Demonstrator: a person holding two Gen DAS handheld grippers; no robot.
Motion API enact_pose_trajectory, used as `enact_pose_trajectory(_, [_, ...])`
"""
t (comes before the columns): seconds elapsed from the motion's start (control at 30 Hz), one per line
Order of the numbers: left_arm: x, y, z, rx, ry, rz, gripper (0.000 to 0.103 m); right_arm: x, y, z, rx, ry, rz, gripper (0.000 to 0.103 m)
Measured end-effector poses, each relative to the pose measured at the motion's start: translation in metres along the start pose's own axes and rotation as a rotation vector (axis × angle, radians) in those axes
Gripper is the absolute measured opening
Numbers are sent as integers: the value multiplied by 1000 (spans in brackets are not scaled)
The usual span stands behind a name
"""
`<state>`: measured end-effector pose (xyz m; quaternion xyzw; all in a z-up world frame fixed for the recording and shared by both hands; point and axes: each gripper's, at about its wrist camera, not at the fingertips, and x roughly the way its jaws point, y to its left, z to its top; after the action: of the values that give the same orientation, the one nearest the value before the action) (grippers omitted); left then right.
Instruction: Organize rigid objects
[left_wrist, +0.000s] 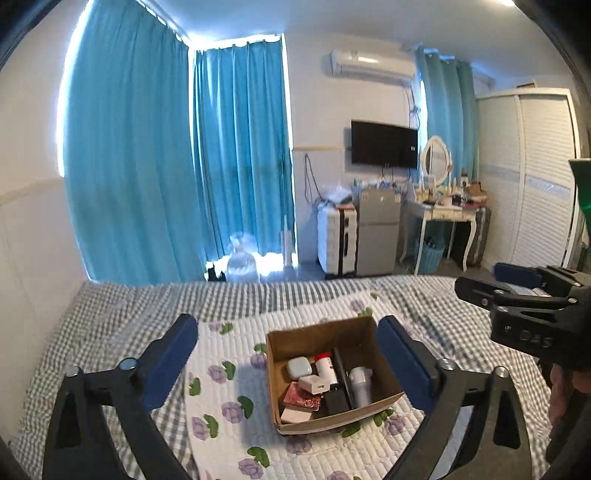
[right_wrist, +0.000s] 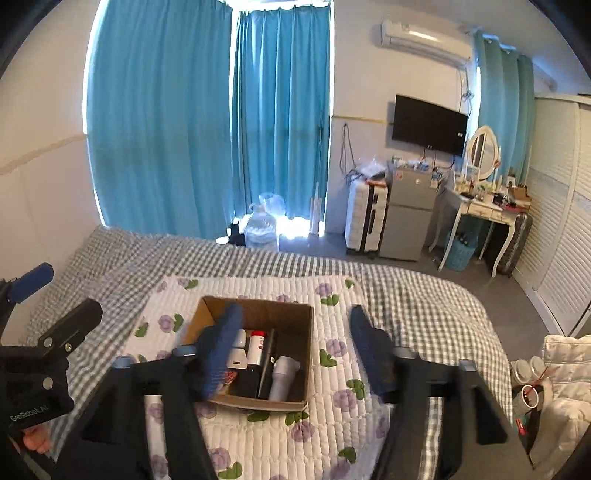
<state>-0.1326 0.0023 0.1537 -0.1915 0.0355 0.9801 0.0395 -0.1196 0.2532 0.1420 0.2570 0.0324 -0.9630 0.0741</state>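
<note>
Behind the right tool (right_wrist: 295, 354), box (right_wrist: 258, 310) half-hidden.

Daylight entered behind the blue curtains (left_wrist: 129, 147), glaring white along their edges and at the floor gap. Room was moderately bright with a cool cast. Fisheye bent the walls and darkened the corners. Right tongs (right_wrist: 295, 354) were motion-blurred; the box (left_wrist: 354, 328) was reasonably sharp.
</note>
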Motion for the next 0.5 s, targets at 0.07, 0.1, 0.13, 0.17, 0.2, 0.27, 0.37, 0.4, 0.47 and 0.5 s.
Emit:
enact_pose_trajectory(0.07, [-19,0,1,7,-33,-1,103,-25,-3,0,8,-36,-2,88])
enact_pose_trajectory(0.1, [-25,-1,-1,13,-44,0,103,-32,-4,0,11,-52,-9,95])
enact_pose_trajectory(0.13, [-31,-2,-2,19,-56,2,103,-44,-5,-2,14,-79,-21,98])
enact_pose_trajectory(0.17, [-37,-3,-5,26,-67,6,103,-51,-5,-4,14,-93,-28,103])
enact_pose_trajectory(0.2, [-41,-4,-8,30,-80,12,103,-58,-6,-6,13,-104,-33,103])
enact_pose_trajectory(0.27, [-47,-6,-16,36,-98,21,103,-68,-7,-14,14,-123,-33,103])
enact_pose_trajectory(0.37, [-47,-9,-31,40,-110,28,103,-71,-12,-31,27,-152,-30,103])
enact_pose_trajectory(0.4, [-45,-10,-38,36,-114,30,103,-68,-13,-37,26,-158,-27,103])
enact_pose_trajectory(0.47, [-35,-12,-50,21,-119,54,103,-57,-14,-49,24,-181,-19,103])
enact_pose_trajectory(0.5, [-32,-13,-56,13,-122,59,103,-51,-15,-57,20,-203,-15,103])
